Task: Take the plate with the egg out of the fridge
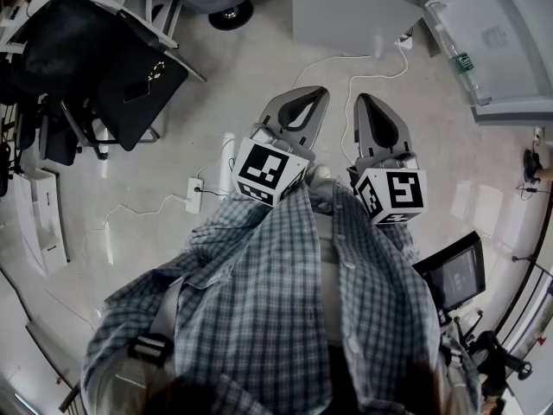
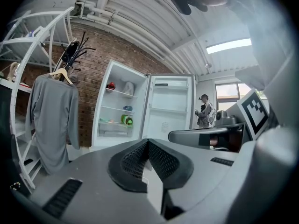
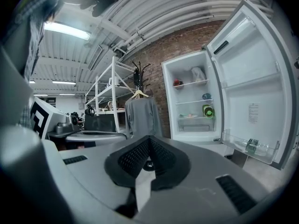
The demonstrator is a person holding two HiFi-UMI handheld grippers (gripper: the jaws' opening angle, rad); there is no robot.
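Our left gripper (image 2: 148,143) and right gripper (image 3: 149,140) were clenched on nothing. The plate (image 3: 190,116) in the fridge (image 3: 185,96) looked breakable, so we should hold its rim, level.

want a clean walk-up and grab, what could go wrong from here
1. White cables and a white power strip lie on the floor: a possible trip hazard.
2. The pale plate sits close beside a green container; a knock seems possible.
3. The left gripper and right gripper are shut; open first.
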